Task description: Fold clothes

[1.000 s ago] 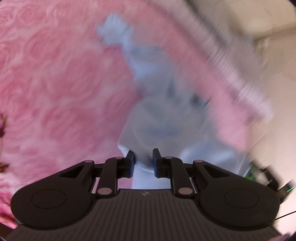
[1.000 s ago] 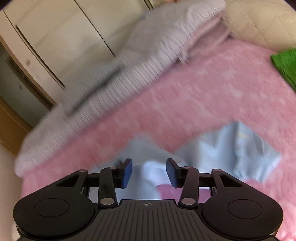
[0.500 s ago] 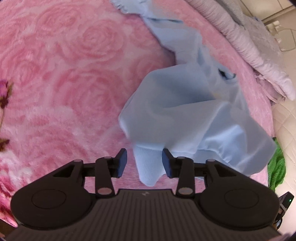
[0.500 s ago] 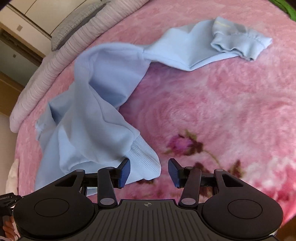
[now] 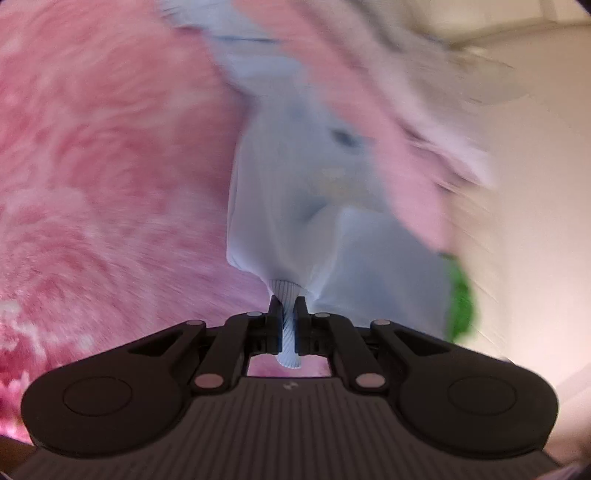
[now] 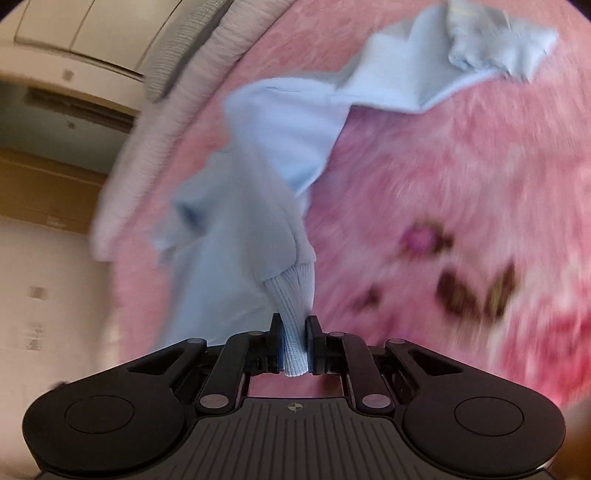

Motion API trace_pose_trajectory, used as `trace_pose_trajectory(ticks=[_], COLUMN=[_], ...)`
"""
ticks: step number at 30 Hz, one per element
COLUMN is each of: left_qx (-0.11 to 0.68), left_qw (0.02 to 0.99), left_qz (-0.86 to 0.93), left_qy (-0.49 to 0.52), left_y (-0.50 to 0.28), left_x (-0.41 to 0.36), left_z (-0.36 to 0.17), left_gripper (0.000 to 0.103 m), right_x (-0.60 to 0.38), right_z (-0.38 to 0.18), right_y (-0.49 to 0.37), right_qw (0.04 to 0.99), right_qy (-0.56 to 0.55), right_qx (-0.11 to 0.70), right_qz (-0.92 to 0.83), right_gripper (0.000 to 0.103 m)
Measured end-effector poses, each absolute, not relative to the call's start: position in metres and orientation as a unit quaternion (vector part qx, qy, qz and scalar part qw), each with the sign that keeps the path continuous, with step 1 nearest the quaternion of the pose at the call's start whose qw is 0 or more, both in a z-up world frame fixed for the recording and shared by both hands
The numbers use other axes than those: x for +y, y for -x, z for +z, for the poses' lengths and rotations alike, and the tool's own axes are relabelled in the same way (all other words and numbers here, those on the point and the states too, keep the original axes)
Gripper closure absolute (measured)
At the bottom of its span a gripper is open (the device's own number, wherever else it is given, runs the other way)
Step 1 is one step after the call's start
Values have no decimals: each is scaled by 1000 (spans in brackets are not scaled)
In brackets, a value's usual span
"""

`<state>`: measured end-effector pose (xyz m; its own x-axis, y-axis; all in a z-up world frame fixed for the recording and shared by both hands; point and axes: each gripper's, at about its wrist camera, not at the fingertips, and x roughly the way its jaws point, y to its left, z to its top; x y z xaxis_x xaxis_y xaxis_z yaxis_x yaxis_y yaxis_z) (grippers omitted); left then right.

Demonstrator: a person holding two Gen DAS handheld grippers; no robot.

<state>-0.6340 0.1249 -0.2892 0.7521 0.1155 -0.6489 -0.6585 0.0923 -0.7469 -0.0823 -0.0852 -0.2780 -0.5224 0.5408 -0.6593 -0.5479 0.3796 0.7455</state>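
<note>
A light blue sweatshirt (image 5: 295, 192) lies crumpled on a pink rose-patterned blanket (image 5: 103, 177). My left gripper (image 5: 288, 306) is closing its jaws and pinches the ribbed hem (image 5: 284, 291) of the sweatshirt between its pads. In the right wrist view the same sweatshirt (image 6: 258, 177) stretches away over the blanket (image 6: 461, 177), one sleeve (image 6: 480, 48) lying at the far top right. My right gripper (image 6: 294, 323) is closing too and clamps another stretch of the ribbed hem (image 6: 291, 295). Both views are blurred by motion.
A folded lilac-grey quilt (image 6: 177, 85) runs along the far edge of the bed. A green cloth (image 5: 460, 295) lies at the right of the left wrist view. Cream cupboard doors (image 6: 74, 33) and a brown board (image 6: 40, 188) stand beyond the bed.
Both grippers have shut on the ribbed hem, which half a second ago lay loose between open fingers. The fabric is now drawn taut towards each gripper, and both views have swung.
</note>
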Motion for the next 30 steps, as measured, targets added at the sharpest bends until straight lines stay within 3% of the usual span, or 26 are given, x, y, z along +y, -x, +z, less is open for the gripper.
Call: trace_pose_trajectory(ticks=[3,5,7,8,10,12,13,20,21,22,23,24,30], left_qx=[308,430,482,462,405,364,359,356,350,350,350,349,376], left_qw=[678,630,601,607,627,644,651,656,659,661,663,666,672], left_qz=[311,342,354,354,355,369,375,365,362,358,353,348,337], left_qy=[591,549,530,541,563,563,554,557,559,559,560,560,542], left_y=[646,642,640,639,635,628,623,609,610,609,609,609,609], left_x=[109,95,85,84,85,91,95,117,116,116,115,114,74], left_z=[-285,-309,-328,-329,-328,-325,-327,-364,-366,-365,-365,-363,-331], left_gripper=[94,92,92,92,85,69,68,72,88,100,100,100,101], right_x=[-101,-108,-113,-114,-112,-106,-102,-84,-82,-81,-80,-76,-79], right_z=[-269,-282,-293,-297,-295,-294,-294,-323,-328,-326,-324,-323,-292], right_y=[81,81,82,84,87,89,90,91,91,92,93,94,82], right_qw=[456,522,559,573,585,601,611,662,666,667,667,660,653], right_qy=[10,121,185,205,182,168,164,169,169,175,181,179,194], right_qx=[717,719,707,699,684,665,654,612,610,605,599,598,574], right_qz=[528,442,393,376,395,410,415,397,394,399,404,418,455], right_gripper=[92,86,78,76,56,49,48,47,47,53,70,93,99])
